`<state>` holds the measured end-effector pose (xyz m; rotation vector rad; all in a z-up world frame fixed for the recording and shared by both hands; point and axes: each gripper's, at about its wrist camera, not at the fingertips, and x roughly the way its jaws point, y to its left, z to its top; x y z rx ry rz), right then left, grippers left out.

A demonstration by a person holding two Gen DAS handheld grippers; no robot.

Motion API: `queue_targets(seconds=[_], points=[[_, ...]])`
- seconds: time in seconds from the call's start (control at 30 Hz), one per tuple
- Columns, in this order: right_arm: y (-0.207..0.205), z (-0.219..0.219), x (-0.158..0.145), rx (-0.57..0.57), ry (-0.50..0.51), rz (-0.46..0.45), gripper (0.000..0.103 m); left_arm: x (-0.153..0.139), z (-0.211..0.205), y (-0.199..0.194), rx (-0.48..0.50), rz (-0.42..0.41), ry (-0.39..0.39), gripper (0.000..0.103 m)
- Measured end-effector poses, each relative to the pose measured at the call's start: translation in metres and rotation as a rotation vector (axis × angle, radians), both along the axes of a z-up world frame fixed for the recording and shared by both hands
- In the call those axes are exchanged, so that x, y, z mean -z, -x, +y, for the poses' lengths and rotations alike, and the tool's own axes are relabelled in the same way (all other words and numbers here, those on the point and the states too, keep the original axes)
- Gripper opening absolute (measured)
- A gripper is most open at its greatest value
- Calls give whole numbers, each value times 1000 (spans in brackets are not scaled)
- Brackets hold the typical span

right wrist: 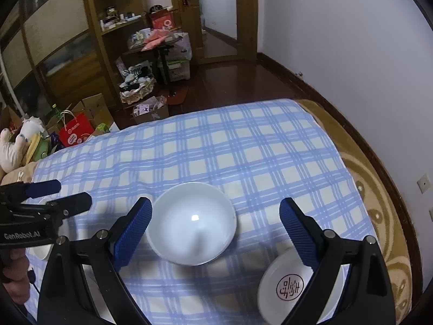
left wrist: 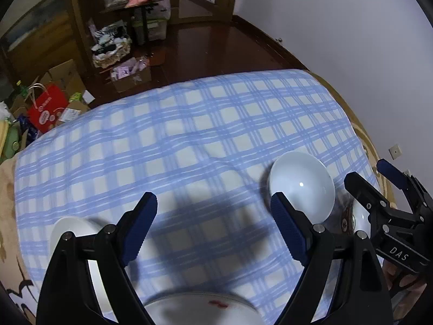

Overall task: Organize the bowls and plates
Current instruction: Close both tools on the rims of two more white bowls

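A plain white bowl [right wrist: 191, 223] sits on the blue checked cloth [right wrist: 216, 149], just ahead of my open, empty right gripper [right wrist: 215, 216]; it also shows in the left wrist view [left wrist: 301, 187]. A white plate with a red seal mark [right wrist: 291, 288] lies under the right finger. My left gripper [left wrist: 213, 214] is open and empty above the cloth. A white dish [left wrist: 71, 230] lies behind its left finger, and a white dish with a red mark [left wrist: 200, 307] sits at the bottom edge. The right gripper shows at the right of the left view [left wrist: 379, 178].
The cloth covers a bed with a tan patterned blanket [right wrist: 379, 203] along the right side, near a white wall. Beyond the far edge are a dark wood floor, shelves, cardboard boxes and a red bag [right wrist: 74, 131].
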<state>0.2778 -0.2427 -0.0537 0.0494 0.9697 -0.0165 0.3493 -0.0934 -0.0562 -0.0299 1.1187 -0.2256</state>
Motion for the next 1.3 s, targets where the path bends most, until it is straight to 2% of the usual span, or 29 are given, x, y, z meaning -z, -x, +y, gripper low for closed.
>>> queue_targets(seconds=[0.07, 0.2, 0.27, 0.43, 0.53, 0.6, 0.63, 0.77, 0.8, 0.83, 0.9, 1.0, 1.17, 1.3], points=[[-4, -7, 7, 20, -10, 12, 99, 7, -11, -6, 33, 10, 0, 85], [-11, -18, 19, 34, 10, 36, 89, 16, -33, -9, 98, -18, -45, 85], [-14, -27, 25, 47, 13, 56, 86, 24, -40, -11, 112, 7, -28, 85], [-20, -44, 44, 62, -64, 121, 66, 41, -55, -17, 125, 56, -1, 85], [-21, -45, 52, 46, -62, 153, 60, 53, -62, -23, 121, 103, 16, 85], [-22, -46, 57, 40, -100, 178, 57, 60, -65, -24, 114, 120, -3, 82], [-22, -47, 61, 36, -133, 193, 49, 62, -66, -25, 115, 125, -7, 81], [-24, -46, 73, 38, -176, 241, 28, 72, -69, -24, 104, 153, -13, 63], [-24, -44, 76, 33, -178, 263, 17, 75, -68, -25, 79, 160, -21, 60], [-23, -42, 79, 27, -190, 277, 13, 78, -67, -25, 44, 163, -36, 58], [-22, -38, 82, 13, -211, 289, 11, 81, -64, -23, 28, 165, -8, 44], [-23, -34, 82, 7, -183, 286, 11, 85, -64, -21, 38, 175, 63, 26], [-23, -25, 78, -3, -155, 283, 11, 96, -64, -27, -8, 277, 115, 9], [-20, -16, 70, -1, -95, 276, 9, 87, -71, -17, 4, 238, 49, 10]])
